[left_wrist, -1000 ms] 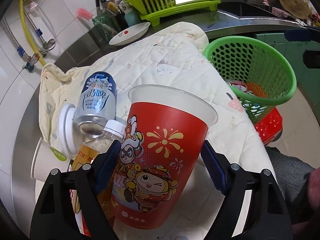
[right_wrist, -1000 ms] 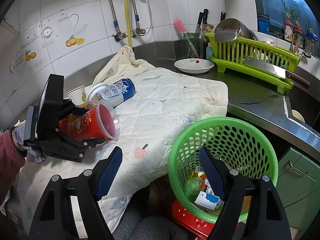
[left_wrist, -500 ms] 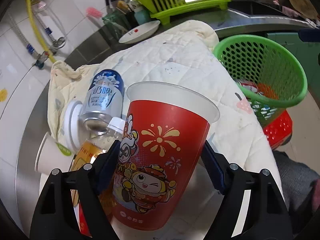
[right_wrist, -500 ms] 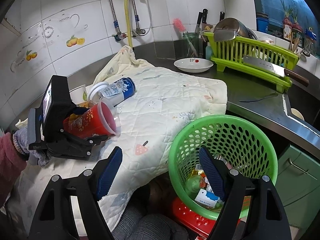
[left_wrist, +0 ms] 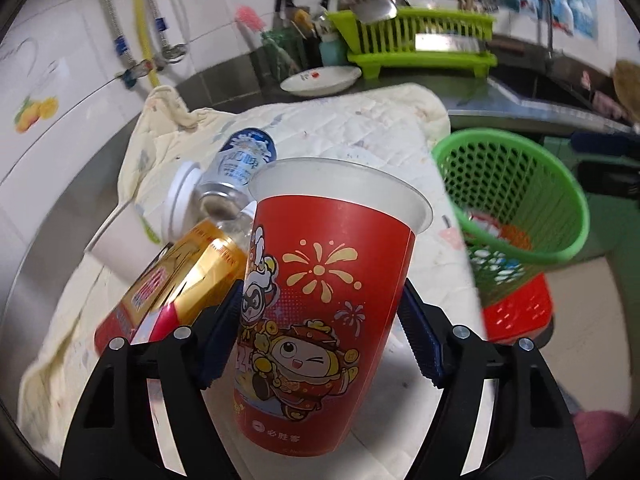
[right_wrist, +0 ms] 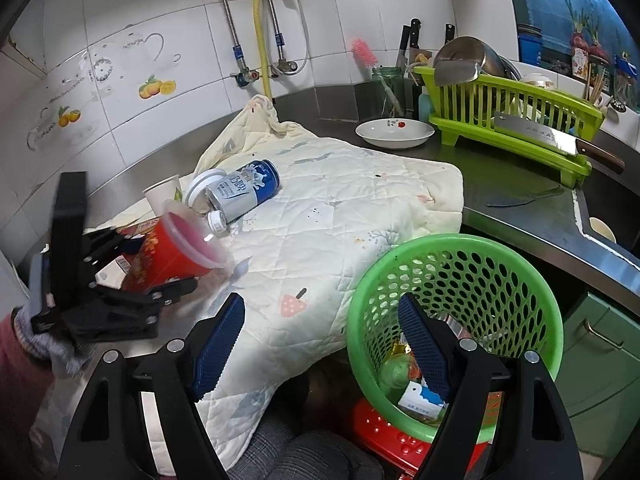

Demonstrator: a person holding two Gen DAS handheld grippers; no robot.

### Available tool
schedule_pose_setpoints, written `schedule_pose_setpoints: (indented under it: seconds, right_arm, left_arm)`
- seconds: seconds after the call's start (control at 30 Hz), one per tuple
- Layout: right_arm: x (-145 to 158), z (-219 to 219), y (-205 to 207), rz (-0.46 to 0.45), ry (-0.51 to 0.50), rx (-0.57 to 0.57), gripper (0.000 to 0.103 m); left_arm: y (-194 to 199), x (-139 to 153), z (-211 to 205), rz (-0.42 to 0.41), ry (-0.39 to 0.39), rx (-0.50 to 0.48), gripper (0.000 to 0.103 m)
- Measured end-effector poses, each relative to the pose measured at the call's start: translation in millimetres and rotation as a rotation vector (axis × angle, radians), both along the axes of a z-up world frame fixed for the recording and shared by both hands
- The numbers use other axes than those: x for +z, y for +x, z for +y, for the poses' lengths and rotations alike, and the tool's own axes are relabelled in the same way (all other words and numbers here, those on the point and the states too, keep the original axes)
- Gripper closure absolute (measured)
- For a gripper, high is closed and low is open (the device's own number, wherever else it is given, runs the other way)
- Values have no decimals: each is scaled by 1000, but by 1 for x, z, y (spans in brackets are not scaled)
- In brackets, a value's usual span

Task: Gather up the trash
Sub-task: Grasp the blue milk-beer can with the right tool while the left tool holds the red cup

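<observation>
Left gripper (left_wrist: 320,324) closing on red paper cup (left_wrist: 328,292), grip probably light; could slip before green basket (right_wrist: 456,304). Right gripper (right_wrist: 320,344) hanging wide, empty.

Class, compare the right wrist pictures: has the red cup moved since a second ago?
Yes. The red cup, between the left gripper's closing jaws, has risen off the quilt, tipping toward the green basket.

Red cartoon-print cup (left_wrist: 324,304); green perforated basket (right_wrist: 460,280)
</observation>
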State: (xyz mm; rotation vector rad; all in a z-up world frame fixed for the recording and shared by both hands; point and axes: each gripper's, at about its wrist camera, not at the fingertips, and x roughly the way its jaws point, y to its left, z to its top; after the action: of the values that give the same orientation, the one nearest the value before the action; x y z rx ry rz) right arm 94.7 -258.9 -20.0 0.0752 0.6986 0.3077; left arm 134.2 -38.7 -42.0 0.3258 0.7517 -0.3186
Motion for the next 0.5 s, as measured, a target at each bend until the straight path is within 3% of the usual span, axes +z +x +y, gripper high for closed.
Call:
schedule_pose_setpoints:
  seconds: [0.17,0.5]
  right_arm:
    - [3,7,8,12,12,26,27]
    - [7,37,37,63,67,107,27]
  left_arm:
    - [-27,18,24,-35,-87,69,30]
    - [-74,34,82,-87,-149,227,30]
